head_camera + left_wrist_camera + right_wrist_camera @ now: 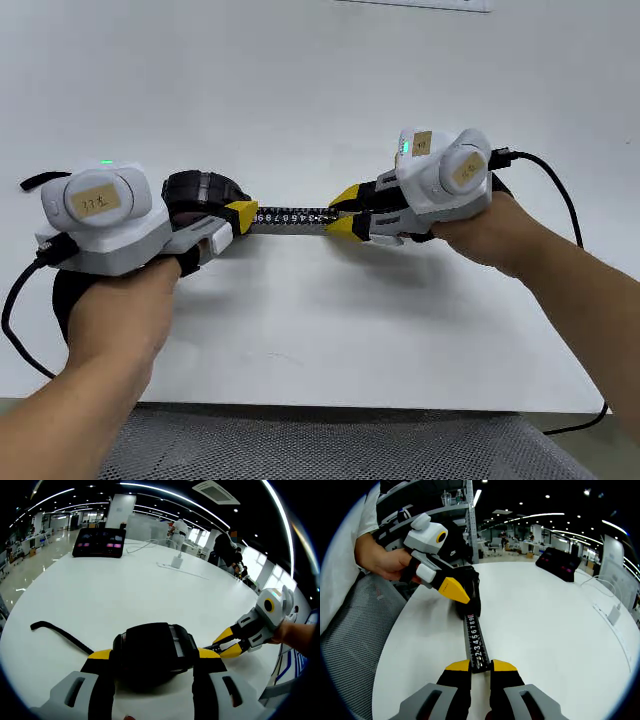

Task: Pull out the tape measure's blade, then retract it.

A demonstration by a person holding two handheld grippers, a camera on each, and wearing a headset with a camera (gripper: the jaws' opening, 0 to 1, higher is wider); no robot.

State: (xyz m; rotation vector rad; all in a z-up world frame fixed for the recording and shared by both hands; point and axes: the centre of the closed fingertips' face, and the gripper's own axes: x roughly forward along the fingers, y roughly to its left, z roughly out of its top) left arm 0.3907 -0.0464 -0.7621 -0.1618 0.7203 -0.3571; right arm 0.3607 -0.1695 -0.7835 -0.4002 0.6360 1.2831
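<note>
The right gripper's (480, 667) yellow-tipped fingers (457, 666) are pinching the free end of the blade (473, 637). They are drawn in to a narrow gap, with the black, white-numbered strip caught between them. In the right gripper view the blade is stretching from that grip toward 12 o'clock, low over the white workbench (545, 630); whether it is touching the surface I cannot tell. At its far end it is entering the black tape measure (470, 582).

The left gripper (154, 655) is clamping that case across its body. In the left gripper view its jaws are spread as wide as the case and are pressing on it at 9 and 3 o'clock. A black strap (55, 630) is trailing from the case across the workbench toward 9 o'clock.

In the head view a short length of blade is bridging the two grippers, with the case sitting at its 9 o'clock end and the right gripper at its 3 o'clock end. The left hand (120, 300) is wrapping its gripper from 6 o'clock. The right hand (490, 235) is gripping the other from 4 o'clock, and a black cable (560, 190) is looping away over that forearm.
</note>
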